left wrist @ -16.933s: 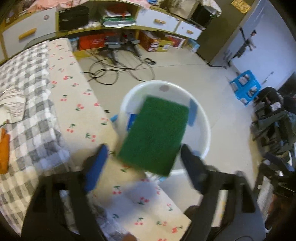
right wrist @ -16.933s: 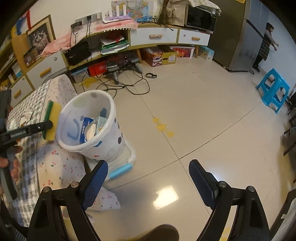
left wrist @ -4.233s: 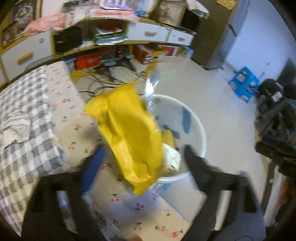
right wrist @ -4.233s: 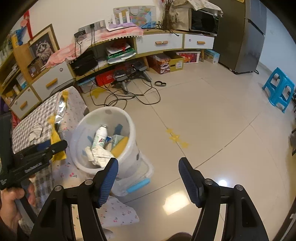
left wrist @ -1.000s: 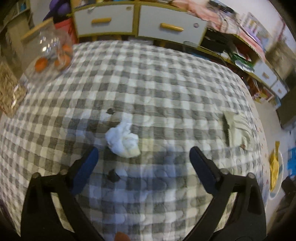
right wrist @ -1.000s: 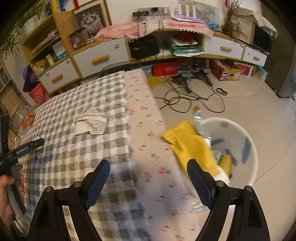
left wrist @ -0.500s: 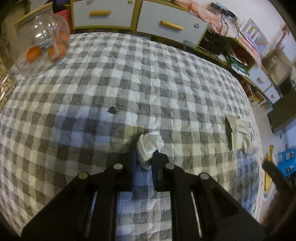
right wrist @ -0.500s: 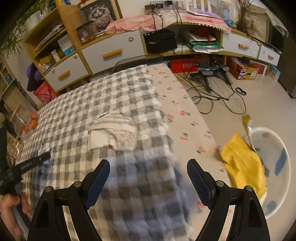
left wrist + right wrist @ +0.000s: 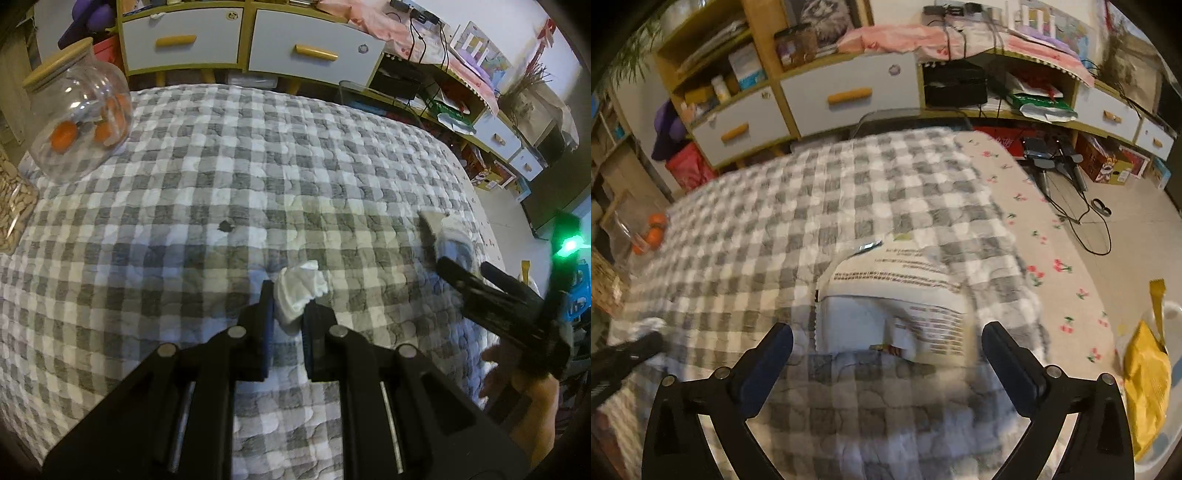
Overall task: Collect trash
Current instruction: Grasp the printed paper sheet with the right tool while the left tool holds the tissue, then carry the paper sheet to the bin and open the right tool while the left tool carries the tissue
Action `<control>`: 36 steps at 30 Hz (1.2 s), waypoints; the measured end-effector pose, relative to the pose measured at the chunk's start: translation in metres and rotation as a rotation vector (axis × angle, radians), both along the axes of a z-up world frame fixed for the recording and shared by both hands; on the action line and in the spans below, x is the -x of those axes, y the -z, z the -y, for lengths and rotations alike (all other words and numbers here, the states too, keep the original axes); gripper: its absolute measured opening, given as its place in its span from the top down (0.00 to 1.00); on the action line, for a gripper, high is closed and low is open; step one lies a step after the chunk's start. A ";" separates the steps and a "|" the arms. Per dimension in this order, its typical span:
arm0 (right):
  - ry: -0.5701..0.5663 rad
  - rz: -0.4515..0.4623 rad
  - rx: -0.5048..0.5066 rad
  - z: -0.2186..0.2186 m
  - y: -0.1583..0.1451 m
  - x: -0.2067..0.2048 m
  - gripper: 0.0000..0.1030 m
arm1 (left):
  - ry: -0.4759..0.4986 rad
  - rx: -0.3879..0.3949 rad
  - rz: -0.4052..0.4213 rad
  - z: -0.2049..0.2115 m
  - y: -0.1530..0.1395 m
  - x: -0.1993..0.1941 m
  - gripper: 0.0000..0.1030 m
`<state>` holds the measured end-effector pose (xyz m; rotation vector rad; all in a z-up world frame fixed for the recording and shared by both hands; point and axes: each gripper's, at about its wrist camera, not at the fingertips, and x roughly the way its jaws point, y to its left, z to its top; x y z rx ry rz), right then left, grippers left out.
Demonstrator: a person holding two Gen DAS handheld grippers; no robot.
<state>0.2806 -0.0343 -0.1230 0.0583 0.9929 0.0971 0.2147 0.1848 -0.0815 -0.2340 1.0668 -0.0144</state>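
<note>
Tissue (image 9: 300, 287), one crumpled white wad, sat pinched between the two pads of the left gripper (image 9: 288, 314), which had clamped shut on it just above the grey-and-white checked cloth (image 9: 229, 177); a second before, those jaws stood wide with the wad lying loose on the cloth between them. The right gripper (image 9: 886, 347) had just spread its jaws to their widest, with nothing pressed between the pads, and hovered over one flat white printed wrapper (image 9: 897, 295) lying on the cloth near the table's edge. Its rows of small print were too blurred to read. A second earlier that wrapper lay much farther ahead of the right gripper. Outward, one round glass jar (image 9: 79, 114) with a wooden lid held a few orange fruits at the far corner. One yellow bag (image 9: 1147, 384) hung over the rim of one white bin (image 9: 1171, 314) on the floor, as before.
</note>
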 end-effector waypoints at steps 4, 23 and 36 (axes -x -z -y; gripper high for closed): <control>-0.001 0.009 0.077 -0.009 0.008 -0.003 0.00 | 0.004 -0.011 -0.003 -0.004 -0.001 0.006 0.86; -0.013 0.044 0.029 0.035 -0.034 0.041 0.18 | 0.072 -0.006 0.036 0.030 -0.022 0.024 0.86; 0.091 0.064 0.047 0.116 -0.074 0.091 0.18 | 0.158 0.050 0.083 0.080 -0.040 0.034 0.86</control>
